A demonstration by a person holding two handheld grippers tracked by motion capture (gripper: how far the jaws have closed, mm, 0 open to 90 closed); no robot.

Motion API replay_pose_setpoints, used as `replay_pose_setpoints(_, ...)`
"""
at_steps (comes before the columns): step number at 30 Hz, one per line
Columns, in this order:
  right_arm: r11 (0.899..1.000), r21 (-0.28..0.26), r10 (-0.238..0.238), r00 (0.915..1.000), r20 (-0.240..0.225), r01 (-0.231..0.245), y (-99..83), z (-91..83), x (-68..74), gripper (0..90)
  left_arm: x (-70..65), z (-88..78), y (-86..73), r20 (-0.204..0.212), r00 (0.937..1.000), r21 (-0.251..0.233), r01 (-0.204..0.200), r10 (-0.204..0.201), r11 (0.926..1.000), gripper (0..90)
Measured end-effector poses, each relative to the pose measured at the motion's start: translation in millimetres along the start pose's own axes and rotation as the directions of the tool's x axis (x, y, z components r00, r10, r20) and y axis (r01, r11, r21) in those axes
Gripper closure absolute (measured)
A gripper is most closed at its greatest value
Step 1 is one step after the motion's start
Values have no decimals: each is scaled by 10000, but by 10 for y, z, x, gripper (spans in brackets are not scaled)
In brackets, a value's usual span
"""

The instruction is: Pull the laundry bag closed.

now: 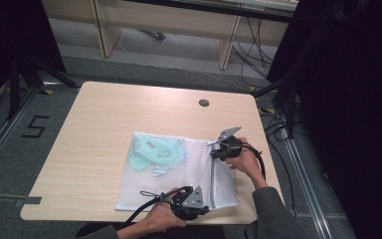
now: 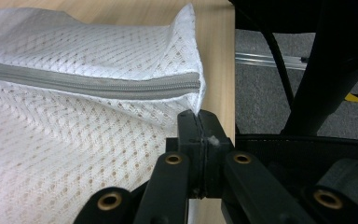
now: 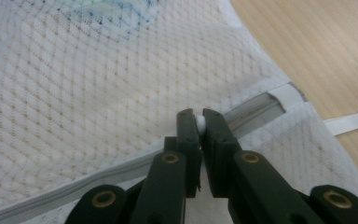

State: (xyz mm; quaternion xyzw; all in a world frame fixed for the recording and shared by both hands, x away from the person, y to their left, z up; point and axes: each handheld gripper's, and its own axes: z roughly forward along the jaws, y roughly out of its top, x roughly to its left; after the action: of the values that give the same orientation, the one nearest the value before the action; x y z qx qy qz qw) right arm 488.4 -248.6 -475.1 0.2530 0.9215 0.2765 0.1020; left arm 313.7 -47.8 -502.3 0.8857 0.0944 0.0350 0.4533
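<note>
Because the grey zipper [image 1: 213, 179] runs as one straight line down the right side of the white mesh laundry bag [image 1: 179, 172], from the far end near the right claw [image 1: 214, 151] to the near end by the left claw [image 1: 203, 210], any pull on the slider would have to travel along that line, toward the person. The bag lies flat on the counter [image 1: 99, 134], at its near right part, with pale green items [image 1: 156, 152] showing through the mesh at the far left of it. In the right gripper view the right claw [image 3: 200, 122] is closed on a small white zipper pull [image 3: 200, 122], pinched between the jaw tips right at the zipper's [image 3: 121, 175] far end. In the left gripper view the left claw [image 2: 199, 122] is clamped shut on the bag's [image 2: 74, 154] near corner, just below where the zipper [image 2: 98, 85] ends. So the right hand [image 1: 246, 160] is the one at the slider, while the left hand [image 1: 159, 219] anchors the cloth. Whether the zipper is fully closed is hard to tell, and what the green items are stays blurred by the mesh.
</note>
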Motion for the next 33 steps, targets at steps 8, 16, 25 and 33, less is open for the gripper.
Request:
replay_pose_setpoints(8, 9997, -166, -181, 9998, -26, 181, 21, 21, -53, 862, 3, 0, 0, 42, 10000, 17, 52, -52, 10000, 892)
replay_pose_setpoints(16, 9997, -135, 186, 9997, 129, -184, 12, 26, -77, 863, 4, 4, -3, 94, 9999, 50, 49, -49, 10000, 892)
replay_pose_setpoints(25, 9992, -378, 98, 9998, 196, -91, 2, 30, -139, 862, -8, 19, -13, 170, 9998, 16, 109, -109, 9999, 892)
replay_pose_setpoints(33, 9996, -284, 41, 9994, 335, -31, 38, 61, -187, 863, -13, 18, -15, 185, 9998, 60, 63, -64, 10000, 892)
